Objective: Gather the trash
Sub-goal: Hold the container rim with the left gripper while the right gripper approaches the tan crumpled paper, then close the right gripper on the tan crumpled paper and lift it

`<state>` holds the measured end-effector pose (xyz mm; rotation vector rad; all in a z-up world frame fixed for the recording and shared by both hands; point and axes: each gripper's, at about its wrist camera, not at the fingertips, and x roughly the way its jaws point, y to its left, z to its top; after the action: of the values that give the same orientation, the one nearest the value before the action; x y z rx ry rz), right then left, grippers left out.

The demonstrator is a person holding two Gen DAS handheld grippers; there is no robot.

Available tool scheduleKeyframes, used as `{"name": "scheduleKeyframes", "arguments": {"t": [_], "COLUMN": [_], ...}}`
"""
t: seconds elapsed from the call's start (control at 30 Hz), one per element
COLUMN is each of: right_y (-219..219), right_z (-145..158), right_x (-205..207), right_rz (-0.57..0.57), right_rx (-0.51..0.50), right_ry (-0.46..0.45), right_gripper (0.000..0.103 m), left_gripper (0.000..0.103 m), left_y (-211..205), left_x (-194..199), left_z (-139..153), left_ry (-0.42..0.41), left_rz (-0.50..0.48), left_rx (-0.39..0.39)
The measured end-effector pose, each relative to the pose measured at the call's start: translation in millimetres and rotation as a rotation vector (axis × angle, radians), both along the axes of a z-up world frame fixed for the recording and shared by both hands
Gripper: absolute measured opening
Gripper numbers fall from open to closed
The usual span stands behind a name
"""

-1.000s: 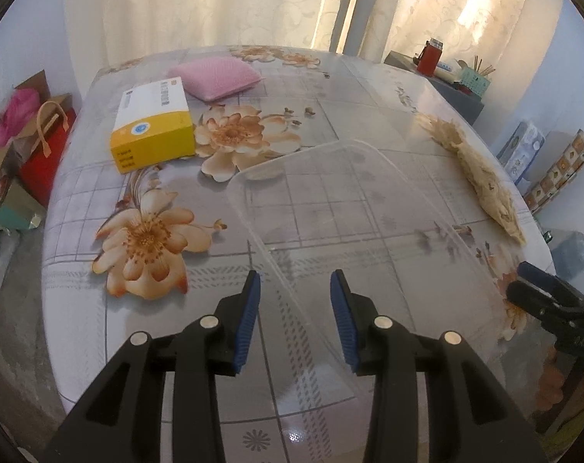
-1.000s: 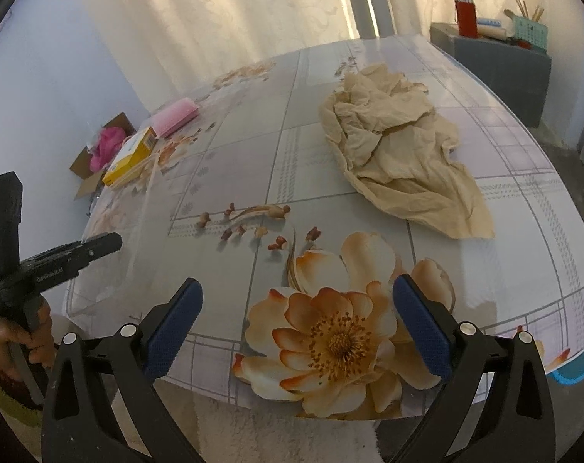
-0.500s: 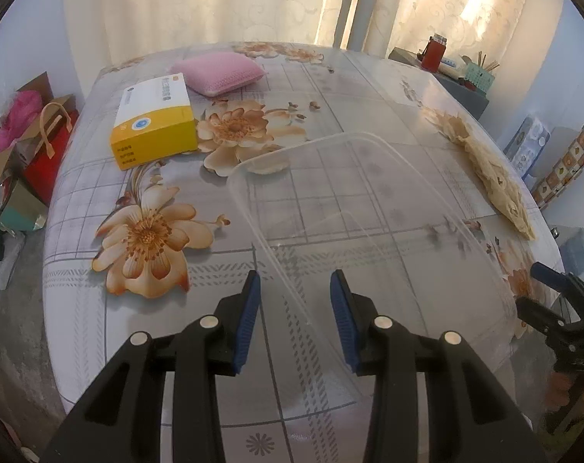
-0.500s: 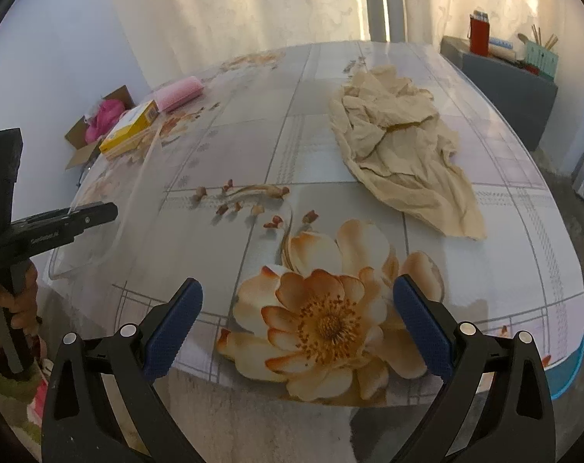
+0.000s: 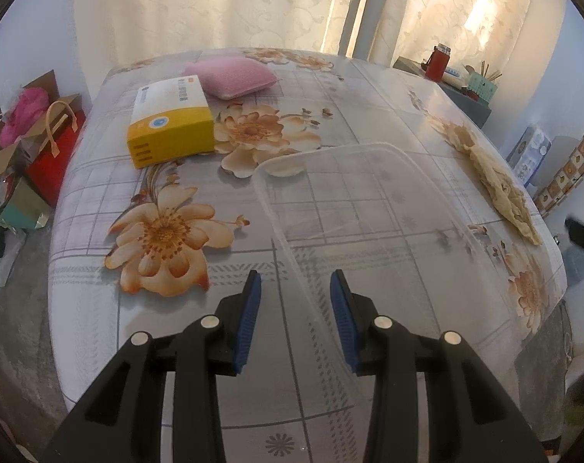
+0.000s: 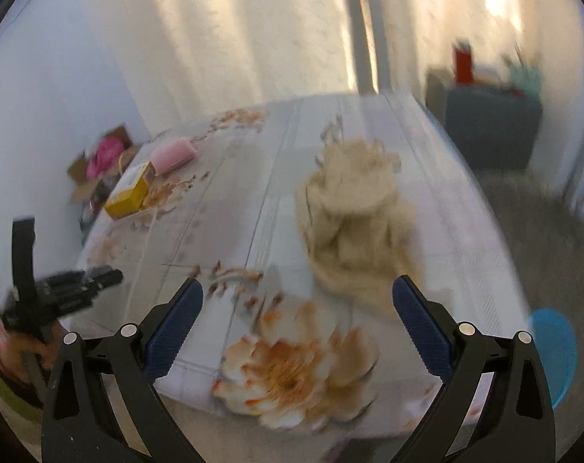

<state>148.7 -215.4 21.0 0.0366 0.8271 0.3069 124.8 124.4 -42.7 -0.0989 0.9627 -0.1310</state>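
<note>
- Trash candidates on the table: one crumpled beige wrapper at the right side, one yellow box and one pink pad at the far left
- Just changed: the right gripper has lifted and pulled back, its view now blurred, so no pickup has begun
- Its jaws stand wide apart, empty
- Left gripper: part-open around the rim of one clear plastic bin; whether the pads press it, I cannot tell

Each claw is matte black plastic, two angular fingers with cut-out triangular windows. The left claw carries ribbed blue pads on its inner faces and round silver screws behind them. The right claw matches: blue pads, silver screws.
</note>
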Motion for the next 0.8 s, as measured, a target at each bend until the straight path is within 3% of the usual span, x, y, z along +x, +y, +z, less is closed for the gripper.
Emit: {"name": "scheduleKeyframes", "arguments": {"t": [0.13,0.23,0.43,0.6,0.73,0.8], "right_y": [3.7,-2.8,3.9,17.9,23.2,18.9], "right_z": [15.4,9.9,-12.1,-35.3,-60.9,-66.6], "right_x": [26.9,65.6,115.3,144.0,162.0,167.2], "right_rz": [0.236,0.423,0.567,0.648,0.676,0.665], "right_rx": [-0.093,-0.105,-0.278,-0.416,-0.436,-0.370], "right_ry": [-0.046,0.034,0.128,0.134,0.200,0.241], "right_gripper": [0.095,0.095,0.095,0.095,0.095,0.095], "left_gripper": [0.035,0.035,0.035,0.035,0.035,0.035], "left_y": [3.1,5.1,8.7,6.6,4.5,3.2], "left_x": [-0.8,-1.6,-1.7,1.4,3.1,3.6], "left_z": [-0.1,0.0,0.3,0.9,0.7,0.6], "left_ry": [-0.001,0.002,0.011,0.020,0.021,0.020], "left_rz": [0.004,0.009,0.027,0.028,0.028,0.026], "left_rx": [0.003,-0.002,0.001,0.027,0.042,0.050]}}
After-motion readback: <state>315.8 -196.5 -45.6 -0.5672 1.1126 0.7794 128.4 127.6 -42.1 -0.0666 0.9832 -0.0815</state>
